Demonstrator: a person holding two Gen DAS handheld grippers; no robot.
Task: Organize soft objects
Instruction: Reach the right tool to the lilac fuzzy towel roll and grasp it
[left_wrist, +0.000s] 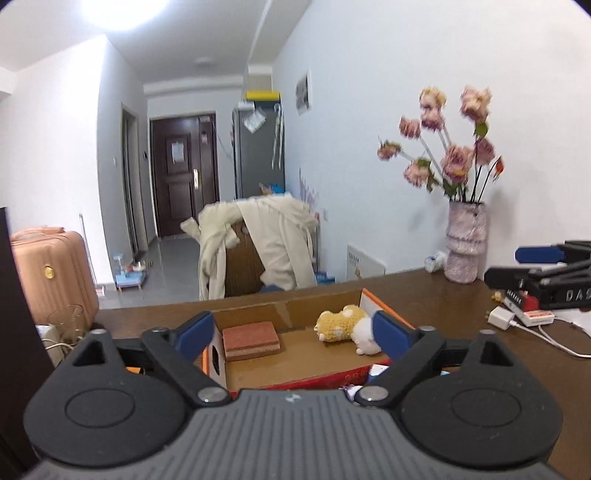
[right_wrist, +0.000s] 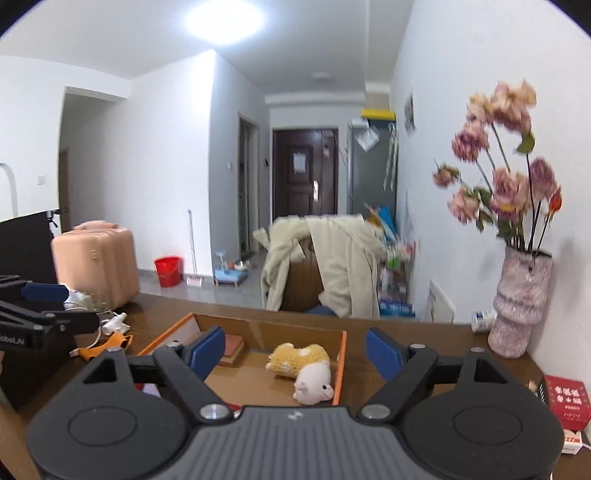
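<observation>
An open cardboard box (left_wrist: 258, 312) with orange-red sides sits on the brown table. Inside lie a yellow and white plush toy (left_wrist: 345, 326) at the right and a reddish sponge block (left_wrist: 251, 339) at the left. My left gripper (left_wrist: 293, 332) is open and empty above the box's near side. In the right wrist view the box (right_wrist: 341, 354) holds the plush (right_wrist: 301, 363) near its right wall and the sponge (right_wrist: 232, 345) at the left. My right gripper (right_wrist: 295, 350) is open and empty above the box. Each gripper shows in the other's view, the right one (left_wrist: 517, 266) and the left one (right_wrist: 55, 302).
A pink vase of flowers (left_wrist: 463, 243) stands at the table's far right by the wall. A white charger and cable (left_wrist: 502, 317) and a red box (right_wrist: 565, 402) lie at the right. A chair draped with a beige coat (left_wrist: 258, 243) stands beyond the table. A pink suitcase (left_wrist: 51, 273) is at the left.
</observation>
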